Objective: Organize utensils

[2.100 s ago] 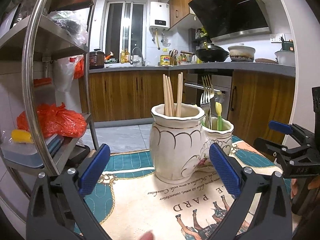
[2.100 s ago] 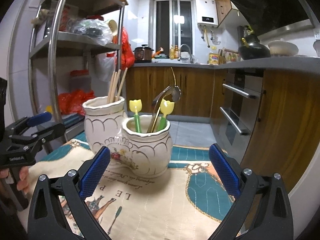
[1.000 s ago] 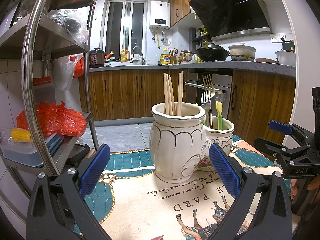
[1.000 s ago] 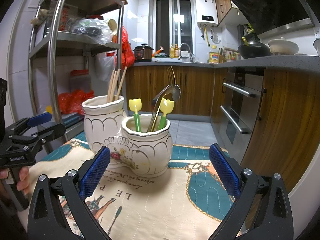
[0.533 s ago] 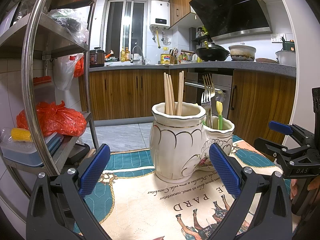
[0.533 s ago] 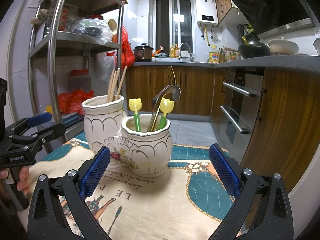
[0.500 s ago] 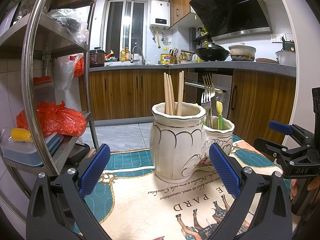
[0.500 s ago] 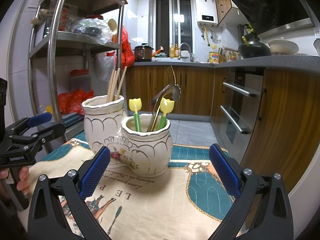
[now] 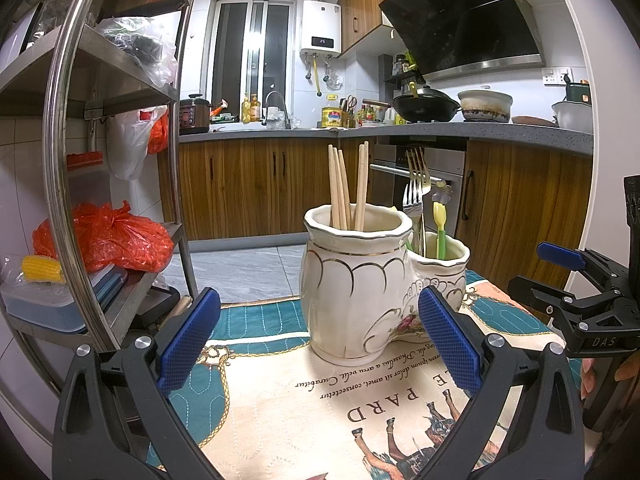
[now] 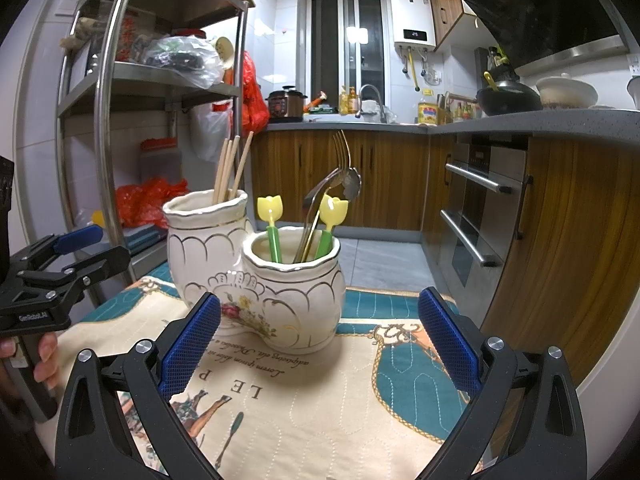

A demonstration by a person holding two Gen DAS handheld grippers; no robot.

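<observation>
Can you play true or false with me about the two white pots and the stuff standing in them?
1. The chopsticks stand in the taller pot. True.
2. The two yellow tulip sticks stand in the taller pot. False: they stand in the shorter pot.
3. The fork lies flat on the cloth. False: it stands in the shorter pot.
4. Both pots touch each other. True.
5. The right tongs are squeezing a spoon. False: they are open and empty.
</observation>
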